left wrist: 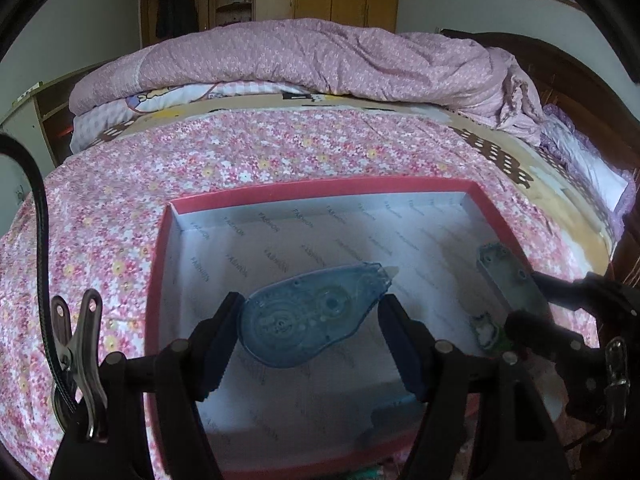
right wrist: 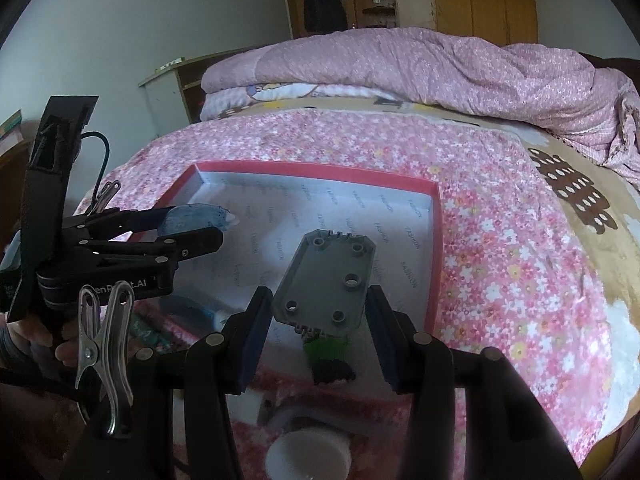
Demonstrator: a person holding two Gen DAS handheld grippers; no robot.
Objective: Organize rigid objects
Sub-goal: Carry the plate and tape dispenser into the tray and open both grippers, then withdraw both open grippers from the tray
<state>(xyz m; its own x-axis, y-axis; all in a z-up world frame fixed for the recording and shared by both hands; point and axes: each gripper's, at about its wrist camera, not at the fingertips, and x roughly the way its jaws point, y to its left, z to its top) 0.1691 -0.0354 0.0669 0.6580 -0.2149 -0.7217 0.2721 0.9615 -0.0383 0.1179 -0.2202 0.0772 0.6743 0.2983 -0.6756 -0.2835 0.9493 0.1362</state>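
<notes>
My left gripper is shut on a blue translucent correction tape dispenser and holds it above the red box with white printed lining. My right gripper is shut on a grey flat plastic device with round holes and a green part at its near end, held over the same red box. In the right wrist view the left gripper with the blue dispenser is at the left. In the left wrist view the grey device and the right gripper's fingers are at the right.
The box lies on a pink floral bedspread. A rolled pink quilt lies at the far side of the bed. A white round cap and other small items lie near the box's near edge. Wooden wardrobes stand behind.
</notes>
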